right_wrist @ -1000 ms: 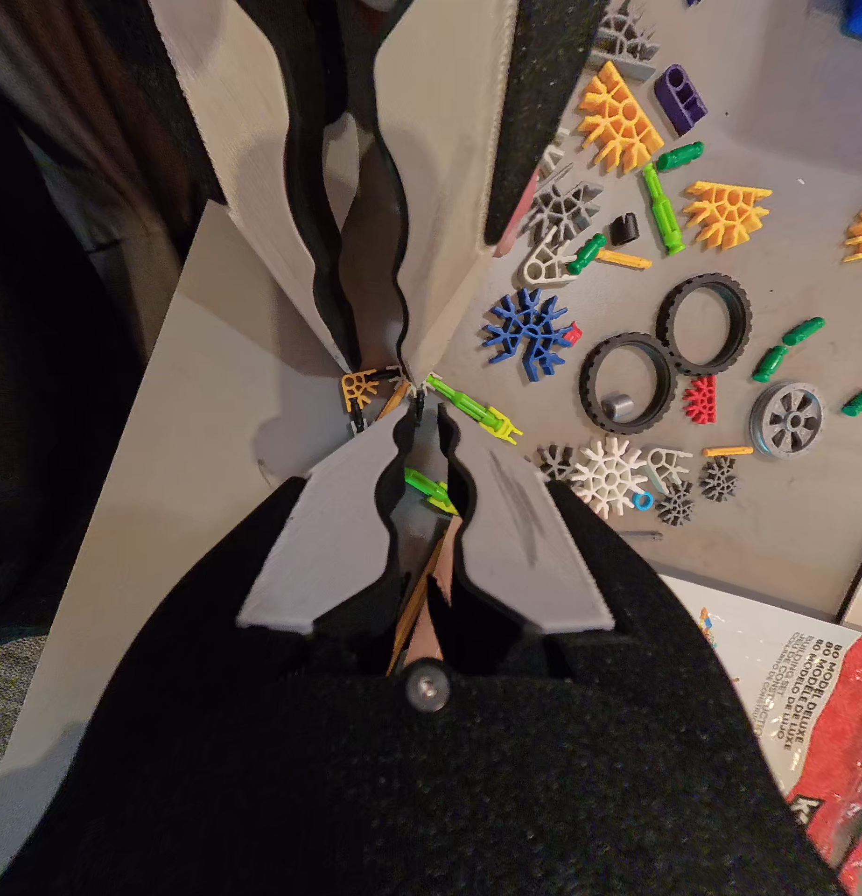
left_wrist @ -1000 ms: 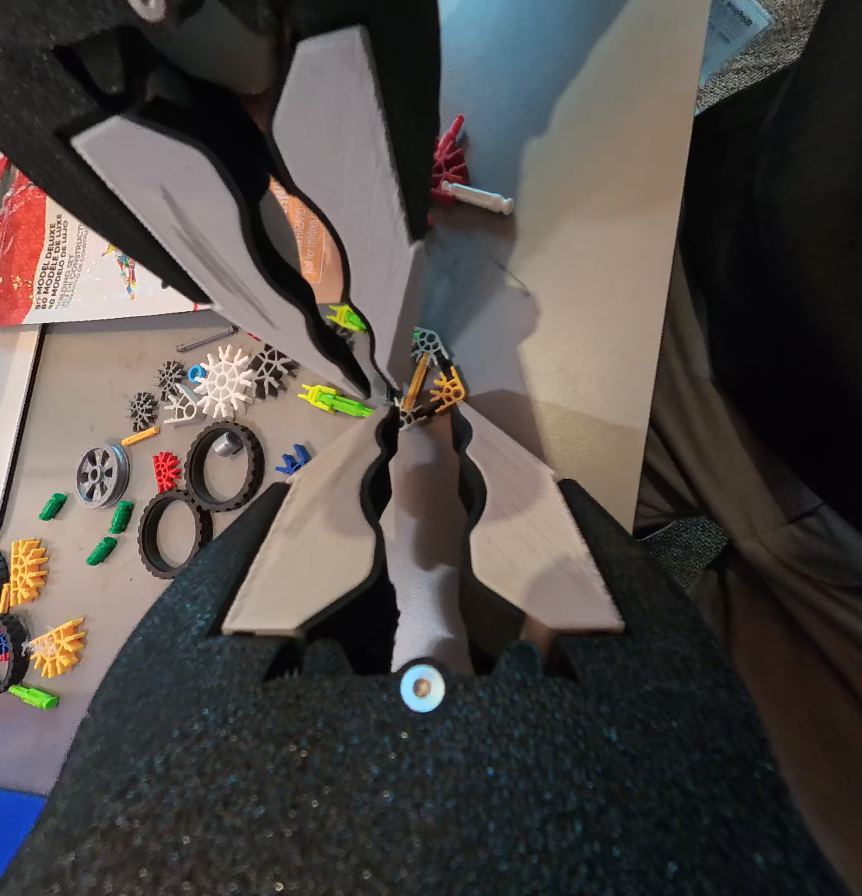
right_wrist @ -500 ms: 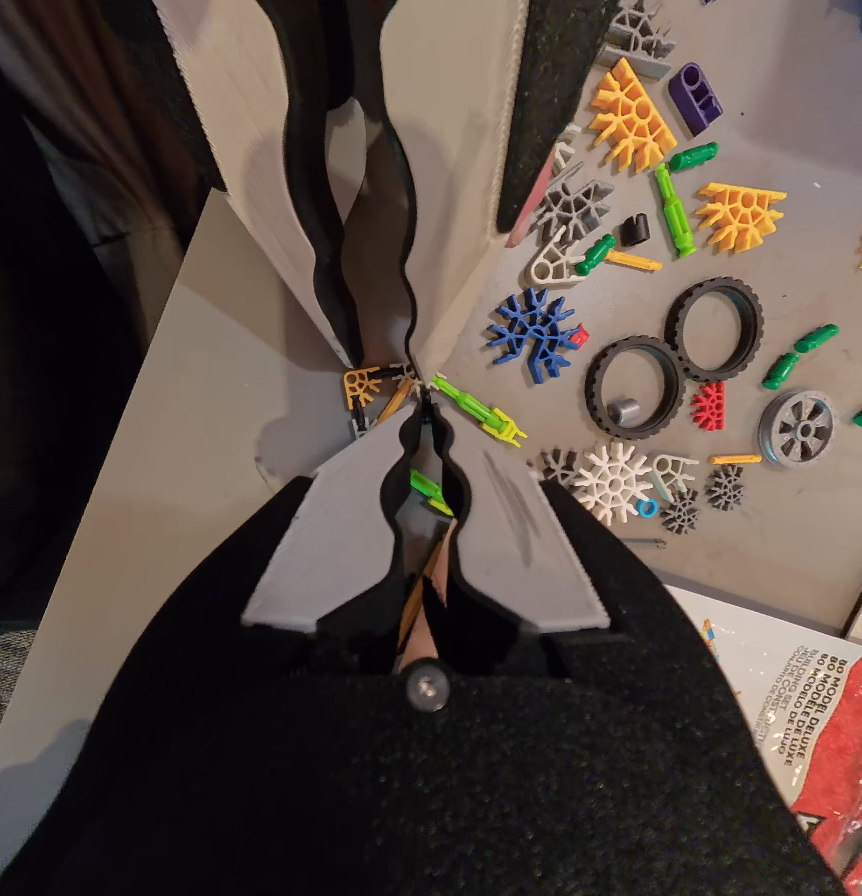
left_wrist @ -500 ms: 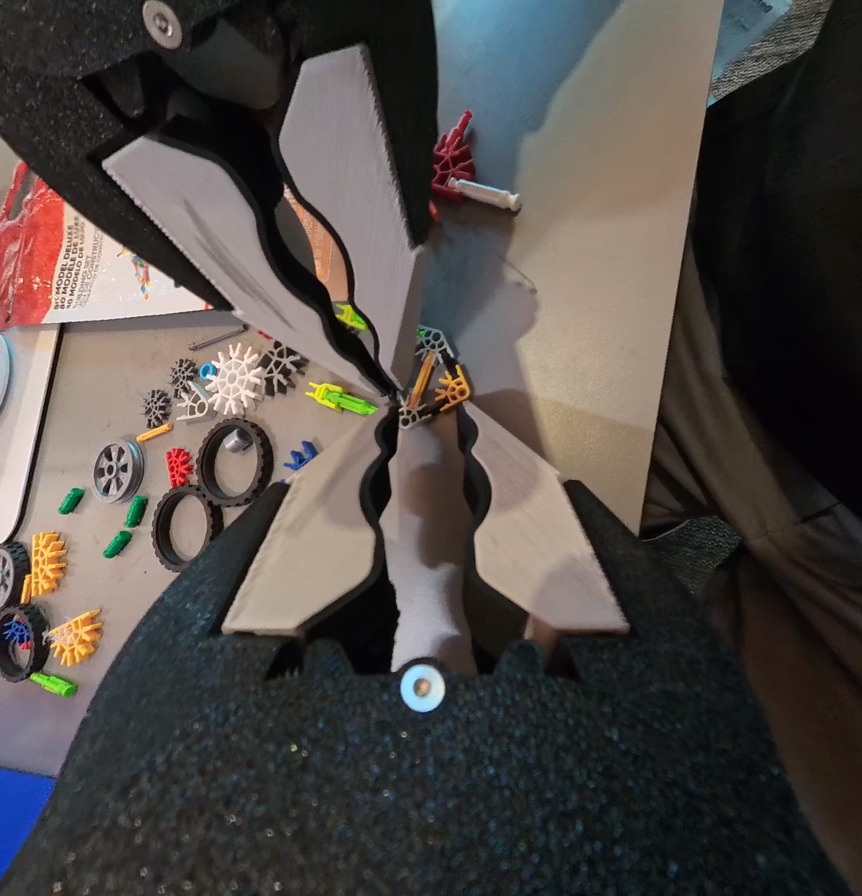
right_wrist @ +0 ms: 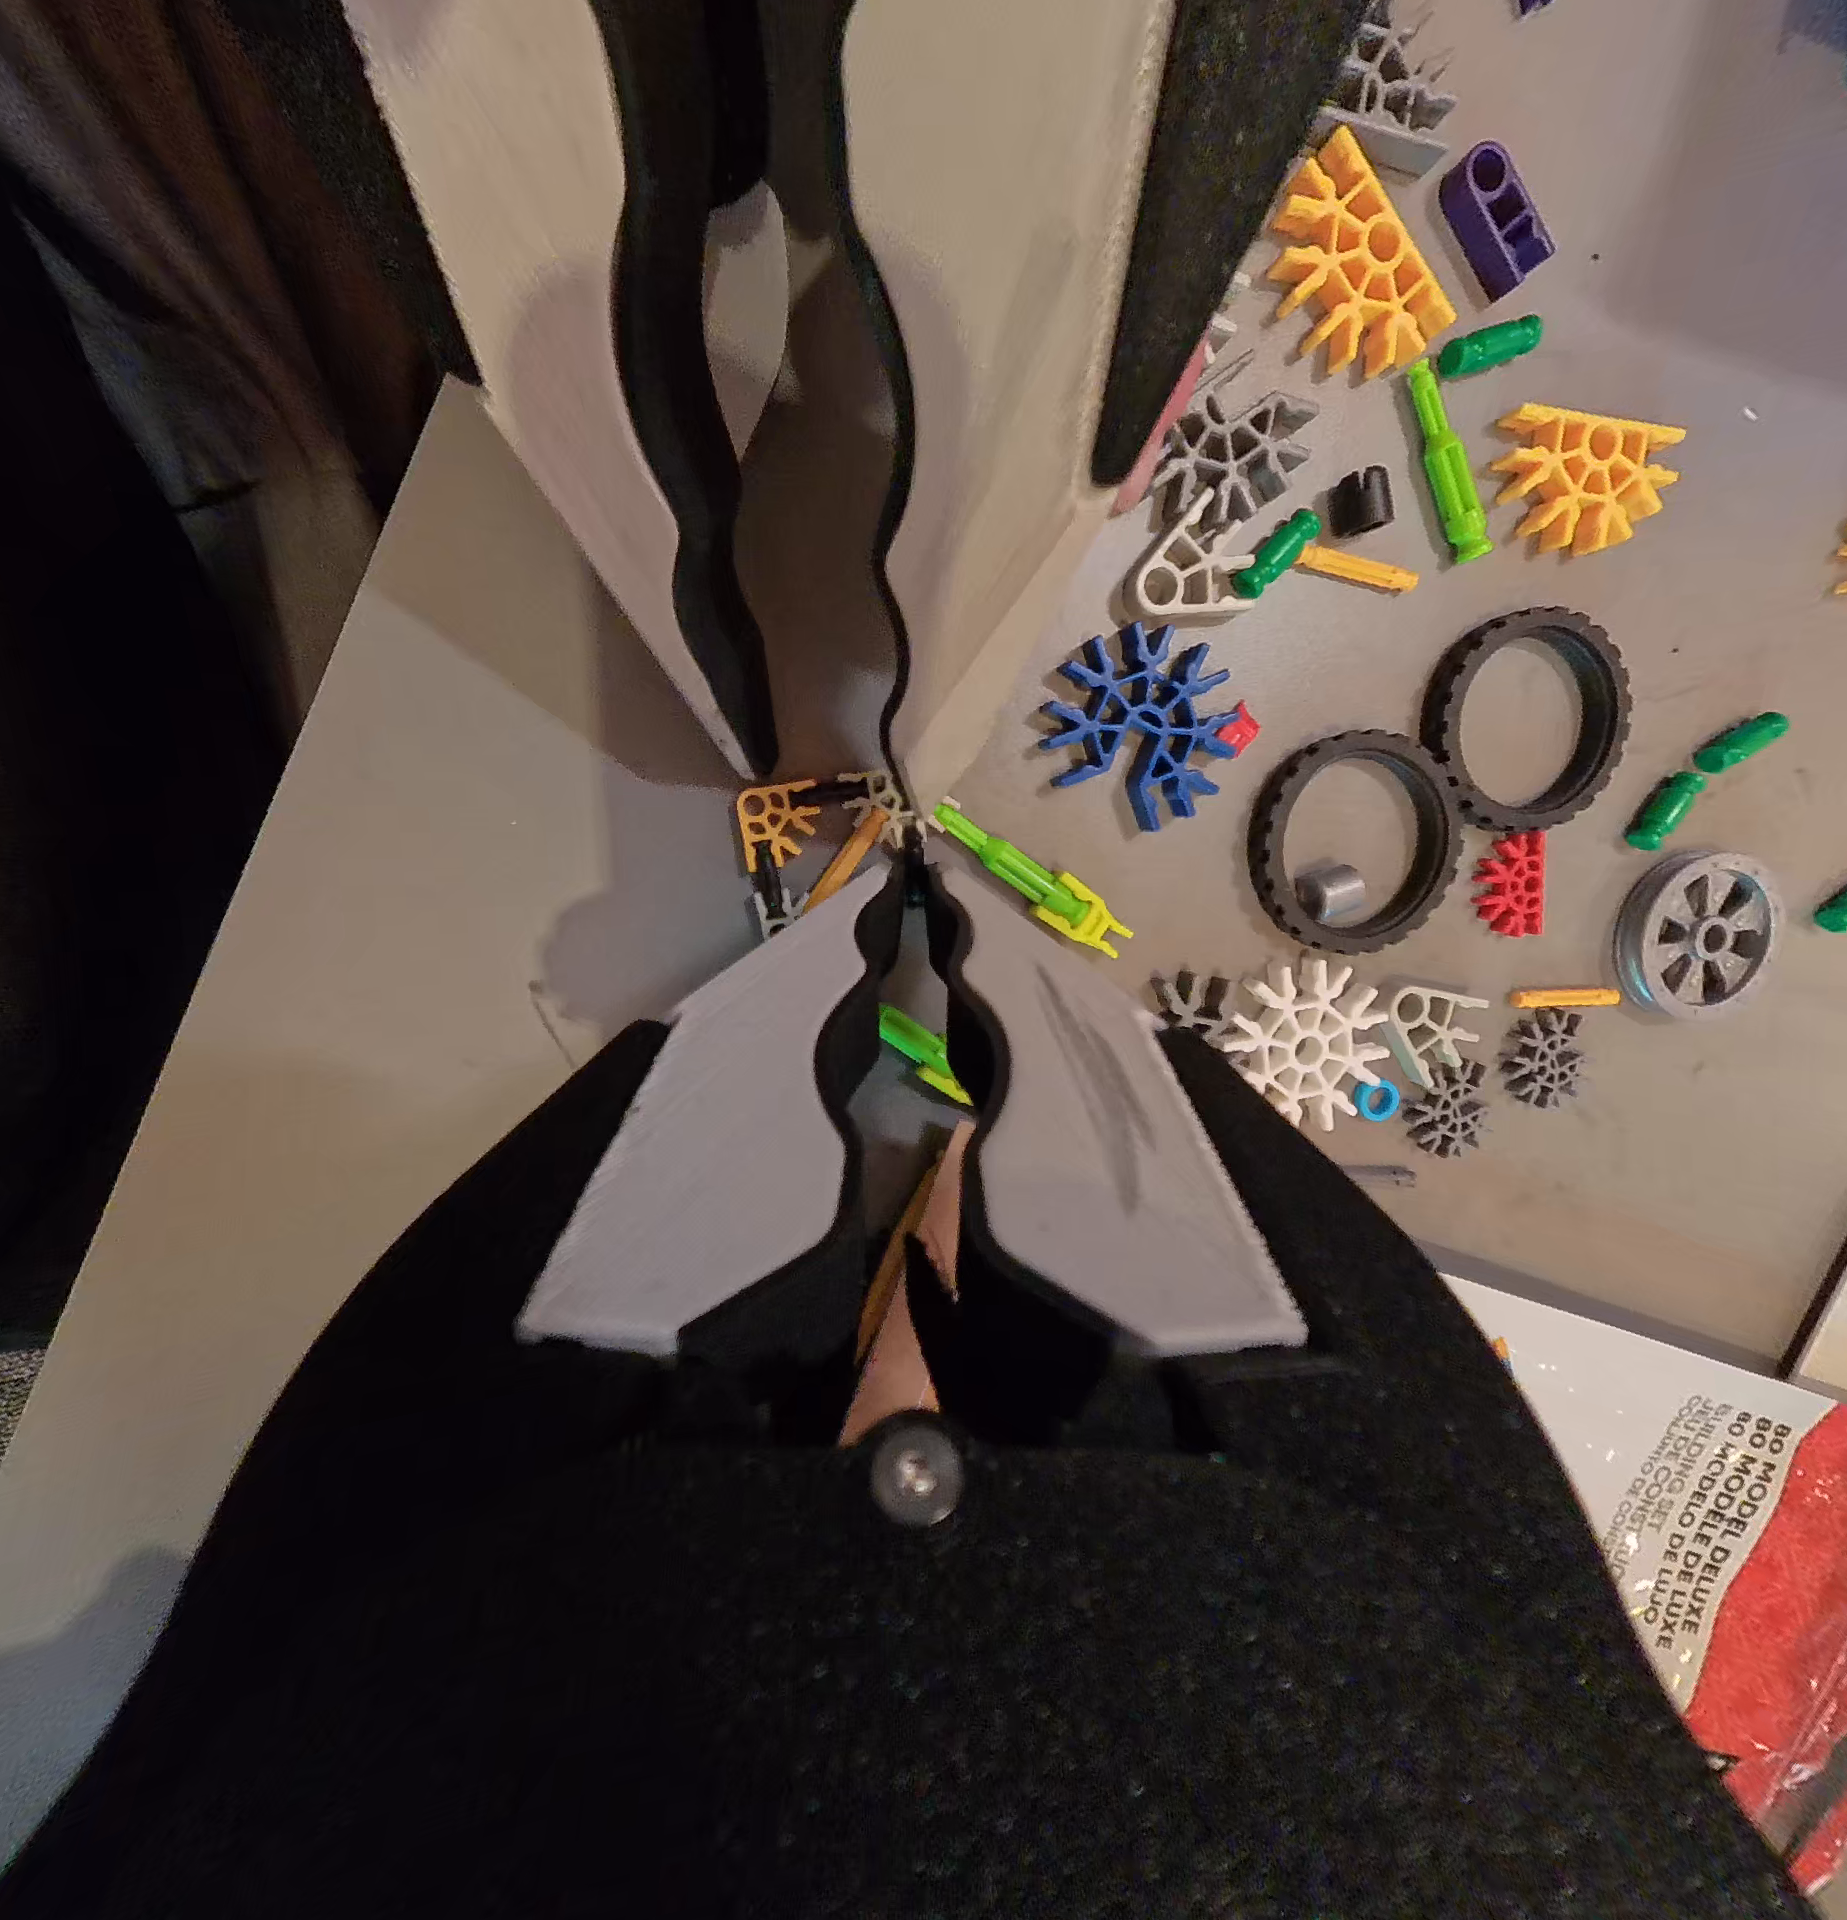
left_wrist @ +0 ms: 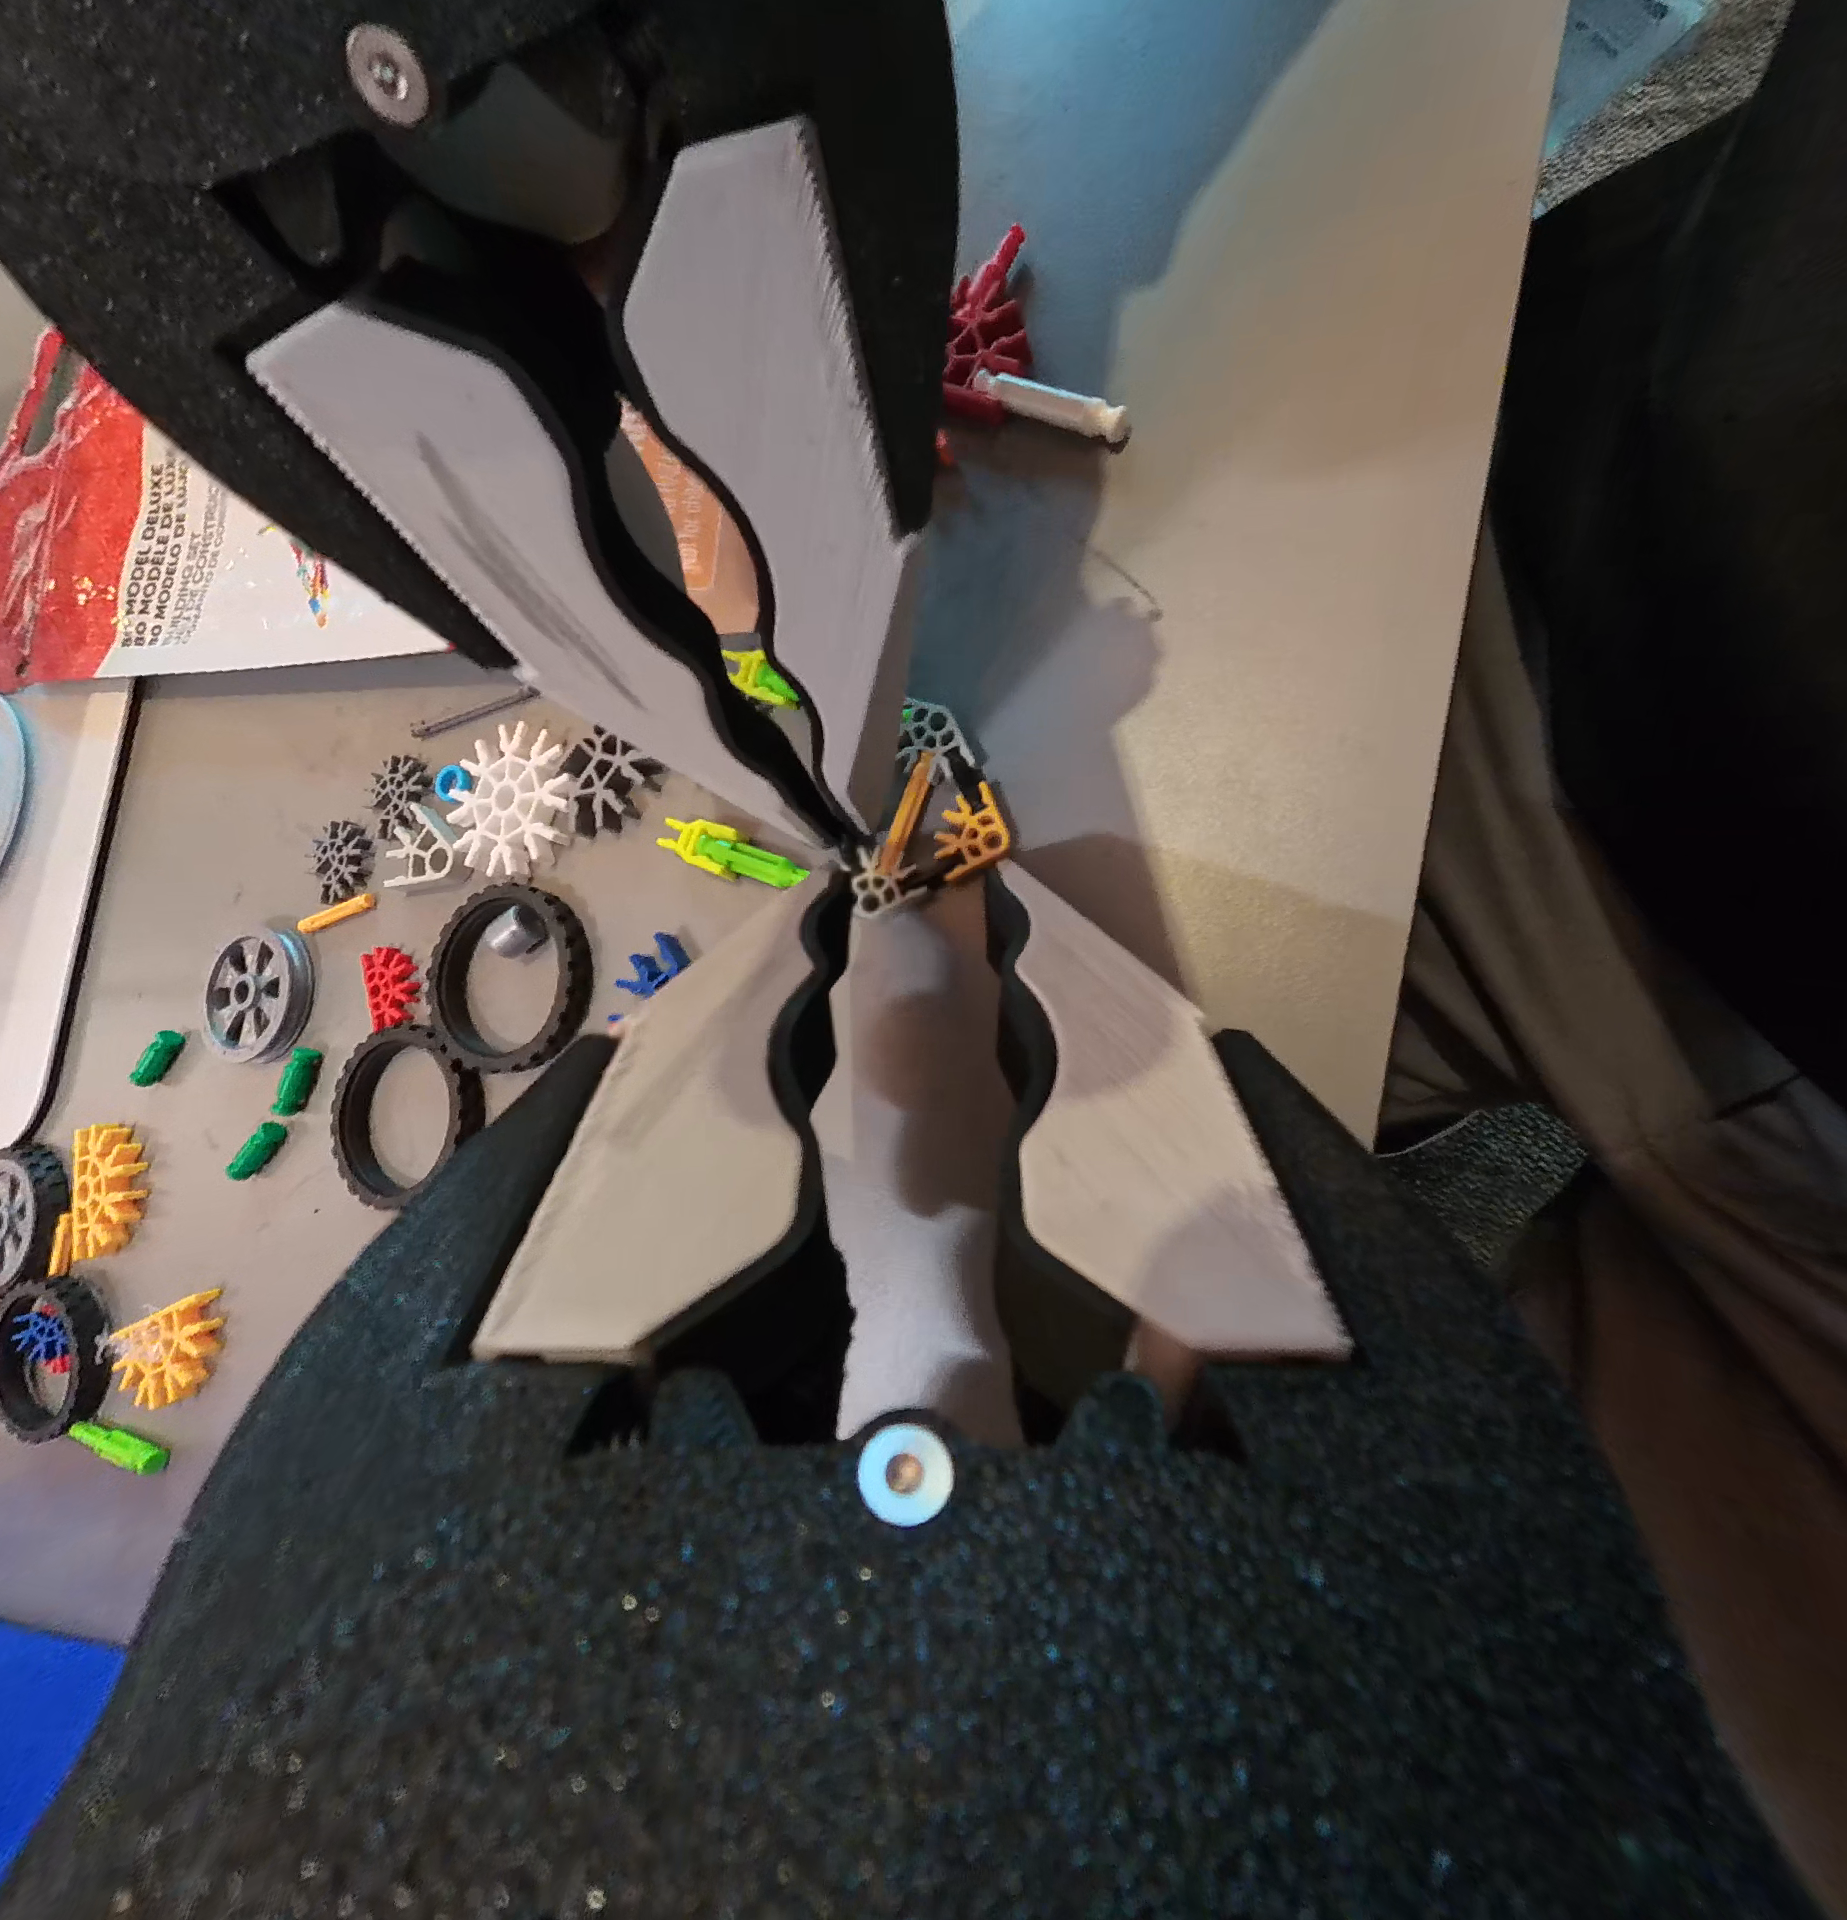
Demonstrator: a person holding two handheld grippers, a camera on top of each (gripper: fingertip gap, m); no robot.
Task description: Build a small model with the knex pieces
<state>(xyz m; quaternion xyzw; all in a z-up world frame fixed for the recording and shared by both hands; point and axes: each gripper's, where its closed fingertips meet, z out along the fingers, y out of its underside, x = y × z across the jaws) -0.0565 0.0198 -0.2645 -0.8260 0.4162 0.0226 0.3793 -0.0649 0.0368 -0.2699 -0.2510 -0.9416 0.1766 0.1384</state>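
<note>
A small triangular assembly [left_wrist: 969,831] of grey and orange connectors joined by black and tan rods hangs above the pale table edge. My left gripper [left_wrist: 908,894] is shut on its grey corner connector [left_wrist: 877,888]. In the right wrist view this gripper [right_wrist: 825,758] comes in from the top, above the assembly [right_wrist: 773,821]. My right gripper [right_wrist: 911,883] is nearly closed on a thin black rod [right_wrist: 914,864] at the light grey connector [right_wrist: 888,810]. It meets the left gripper tip to tip and shows from the top in the left wrist view [left_wrist: 846,836].
Loose building pieces lie on the grey table: two black tyres [right_wrist: 1355,862], a blue snowflake connector [right_wrist: 1137,727], a white one [right_wrist: 1308,1039], a lime rod [right_wrist: 1023,873], a grey wheel hub [right_wrist: 1698,935], yellow connectors [right_wrist: 1355,249]. A red-and-white booklet [right_wrist: 1781,1558] lies nearby. A person's dark clothing [left_wrist: 1677,623] borders the table edge. The tips of both grippers are at nearly the same place.
Both grippers stay tip to tip on the assembly with the same grips. The pair has drifted slightly over the table, so the loose pieces shift a little in both views.
</note>
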